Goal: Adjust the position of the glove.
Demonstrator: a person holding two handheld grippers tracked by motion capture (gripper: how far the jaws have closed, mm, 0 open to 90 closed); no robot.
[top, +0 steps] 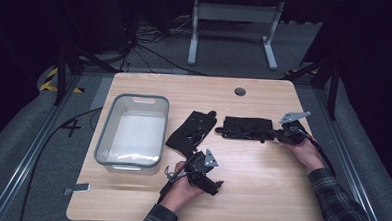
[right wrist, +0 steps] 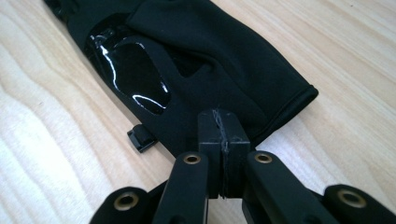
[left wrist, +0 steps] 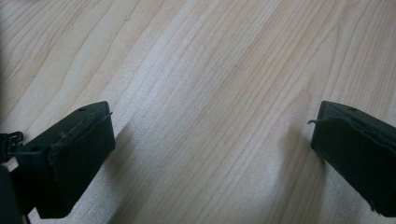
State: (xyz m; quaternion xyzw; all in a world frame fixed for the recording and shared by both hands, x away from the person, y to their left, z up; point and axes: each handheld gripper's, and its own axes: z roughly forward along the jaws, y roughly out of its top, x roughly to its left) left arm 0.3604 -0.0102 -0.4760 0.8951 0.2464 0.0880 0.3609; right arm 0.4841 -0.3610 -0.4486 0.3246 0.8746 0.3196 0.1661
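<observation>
Jaws first: on the left gripper (top: 220, 183) they stand wide apart with nothing but bare wood between them, as the left gripper view shows; on the right gripper (right wrist: 220, 122) they are pressed together, their tips at the cuff edge of a black glove (right wrist: 201, 60). Whether any cloth is pinched between those tips cannot be told.

Going left to right across the table (top: 260, 193) in the high view: at about nine o'clock from the table's middle sits a grey plastic tub (top: 104, 136), pale inside. Just to its right, near the middle, lies another black glove (top: 191, 133), its fingers pointing toward one o'clock. At six o'clock from that glove the left hand (top: 183, 187) holds the left gripper low over the wood, close to the near edge, apart from the glove. At three o'clock from the middle lies the glove with the glossy patches (top: 247, 128), stretched flat across the table, fingers toward nine o'clock and cuff toward three. The right gripper (top: 278, 137) meets that cuff, with the right hand (top: 307, 151) behind it at four o'clock. A round hole (top: 240, 91) sits in the tabletop at twelve o'clock.
</observation>
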